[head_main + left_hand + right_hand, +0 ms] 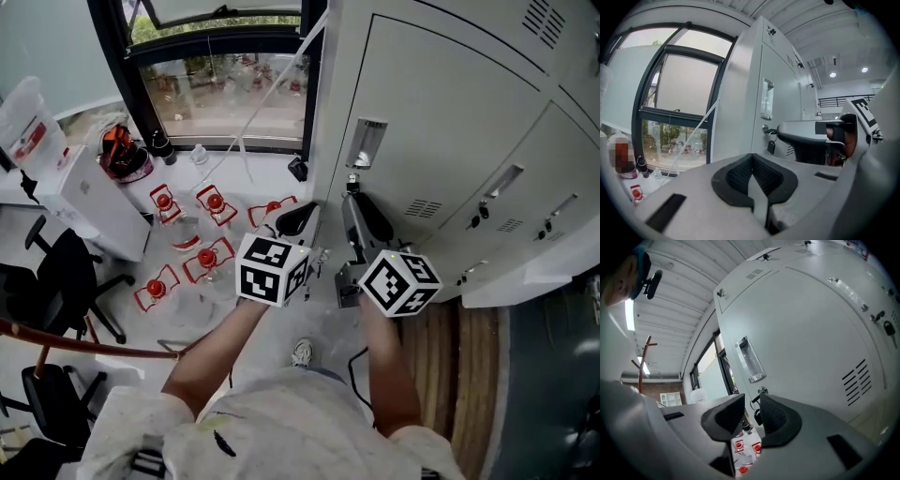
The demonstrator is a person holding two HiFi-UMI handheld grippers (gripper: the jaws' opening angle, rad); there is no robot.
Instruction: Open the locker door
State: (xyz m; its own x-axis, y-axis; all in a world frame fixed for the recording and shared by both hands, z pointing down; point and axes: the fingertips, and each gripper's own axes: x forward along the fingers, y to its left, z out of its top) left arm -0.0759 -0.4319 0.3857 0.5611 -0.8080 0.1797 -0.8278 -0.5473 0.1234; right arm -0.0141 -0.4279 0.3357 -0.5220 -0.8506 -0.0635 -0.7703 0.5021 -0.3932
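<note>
The white locker door [441,122] stands closed at the right of the head view. It has a recessed metal handle [366,141] and, just below it, a lock [353,180] with a key in it. A dark key fob [771,146] hangs from that key. My right gripper [354,199] points up at the lock. In the right gripper view, its jaws [752,401] stand apart just short of the lock [762,390] and key ring, not pressing on them. My left gripper [292,220] hangs beside it to the left, shut [751,161] with nothing between its jaws.
More locker doors [525,187] with their own locks run to the right. A window [225,84] is left of the locker. On the floor below lie several red-capped bottles in holders [187,253], a white box [89,197] and black office chairs [56,281].
</note>
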